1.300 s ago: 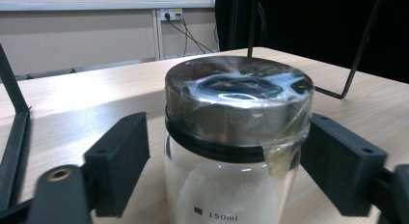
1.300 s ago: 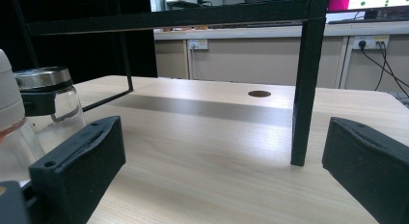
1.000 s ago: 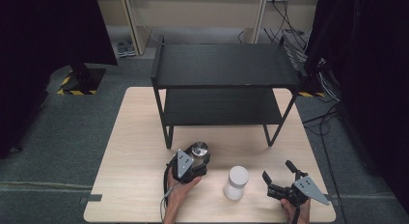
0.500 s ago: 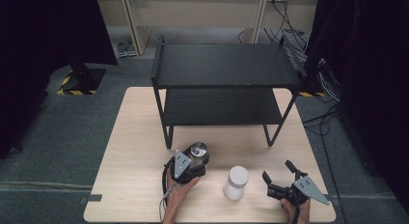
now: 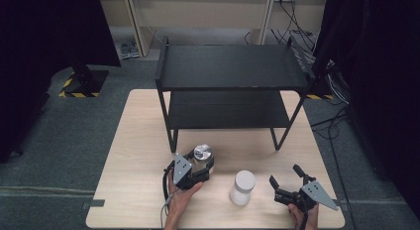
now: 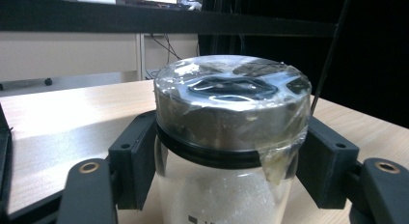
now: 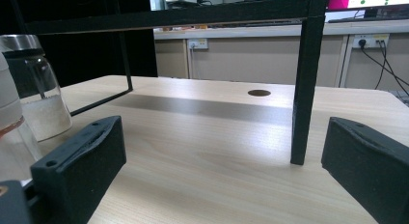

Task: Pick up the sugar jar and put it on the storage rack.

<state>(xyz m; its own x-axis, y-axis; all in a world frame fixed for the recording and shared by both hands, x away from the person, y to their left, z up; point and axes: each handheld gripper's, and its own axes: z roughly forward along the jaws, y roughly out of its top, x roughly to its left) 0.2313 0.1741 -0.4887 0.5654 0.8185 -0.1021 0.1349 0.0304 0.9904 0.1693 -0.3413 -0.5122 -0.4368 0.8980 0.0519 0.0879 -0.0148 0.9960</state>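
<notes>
almost nothing differs across the three high views. the left tool (image 5: pixel 202 166), lower centre of the frame, sits where it sat a second ago, its jaws against the same glass jar (image 5: pixel 202 154) with the metal lid. the right tool (image 5: pixel 288 179), at the lower right, may sit a trace differently from before, though the shift is too slight to call. the white bottle (image 5: pixel 242 187) between them keeps its spot on the tabletop (image 5: pixel 143 141).
</notes>
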